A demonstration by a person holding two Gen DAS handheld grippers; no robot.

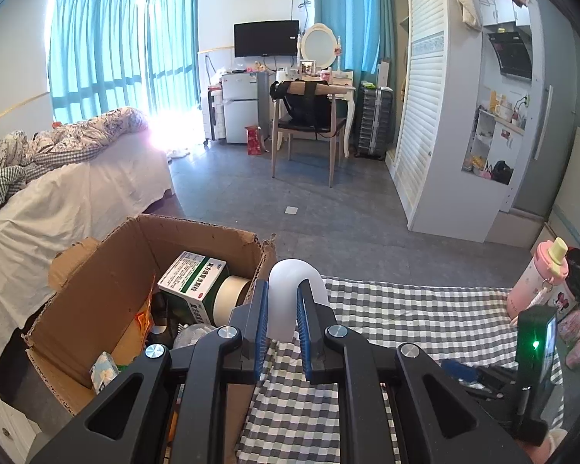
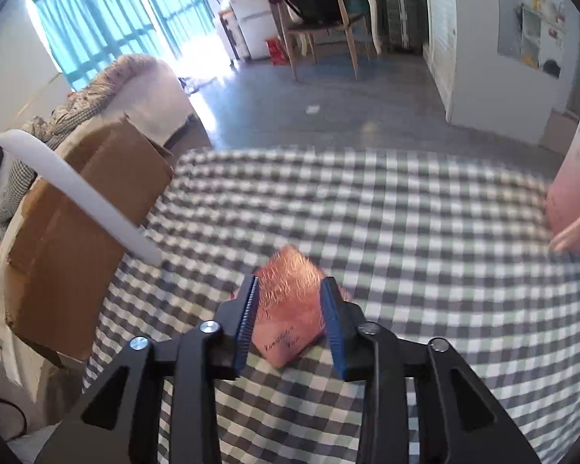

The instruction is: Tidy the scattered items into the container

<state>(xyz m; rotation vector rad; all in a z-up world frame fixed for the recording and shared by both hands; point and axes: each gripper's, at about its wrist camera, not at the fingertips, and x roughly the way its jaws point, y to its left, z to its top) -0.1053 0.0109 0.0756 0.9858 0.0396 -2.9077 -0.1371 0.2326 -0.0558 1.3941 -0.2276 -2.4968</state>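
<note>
1. The left gripper (image 1: 283, 321) pointed forward and somewhat downward, its jaws clamped on one leg of a curved white plastic piece (image 1: 295, 290) that arched above the pads.
2. It hovered at the edge of the checked tablecloth (image 1: 406, 309), with the open cardboard box (image 1: 108, 270) at its ten o'clock.
3. The right gripper (image 2: 292, 321) tilted more steeply down toward the table, its jaws closed against both sides of a pink packet (image 2: 290, 309) lying on the cloth; the view was blurred, so the firmness of the grip could not be told.
4. Only the left wrist view looked into the box, showing a green-and-white medicine carton (image 1: 191, 278), a roll of tape (image 1: 232, 297) and an orange wrapper (image 1: 145, 317) already inside.
5. That view also showed a pink bottle (image 1: 537, 282) at three o'clock and the room's bed (image 1: 77, 193) at nine o'clock.
6. Only the right wrist view showed the pink packet, and it showed the white piece (image 2: 77, 193) from the side as a long curve at ten o'clock, in front of the box's outer wall (image 2: 77, 239).
</note>
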